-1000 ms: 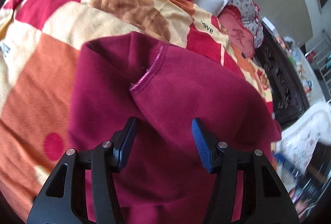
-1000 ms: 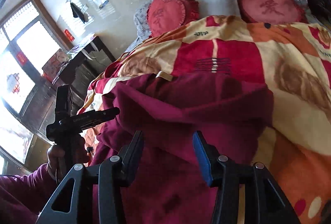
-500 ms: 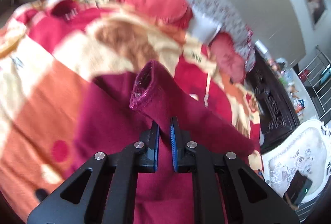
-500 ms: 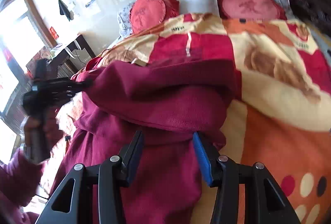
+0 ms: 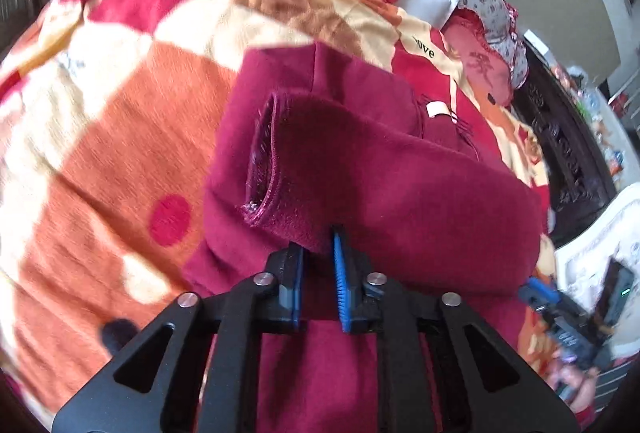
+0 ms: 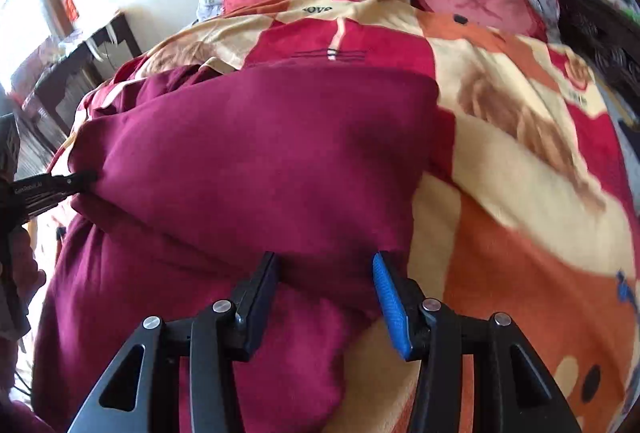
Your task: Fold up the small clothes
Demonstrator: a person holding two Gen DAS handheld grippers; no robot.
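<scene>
While the left tongs (image 5: 319, 257) clamp the sweater's (image 5: 400, 193) sleeve mid-frame, the right tongs (image 6: 325, 287) stand apart over its lower fold on the blanket (image 6: 520, 173).

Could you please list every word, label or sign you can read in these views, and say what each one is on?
"ove": on the cream patch of the blanket, the first letter unclear.
Red cushions: one large character on each, too faint to read.
Left gripper: small white lettering on its side, too blurred.
White tag on the maroon garment: no print visible.
</scene>
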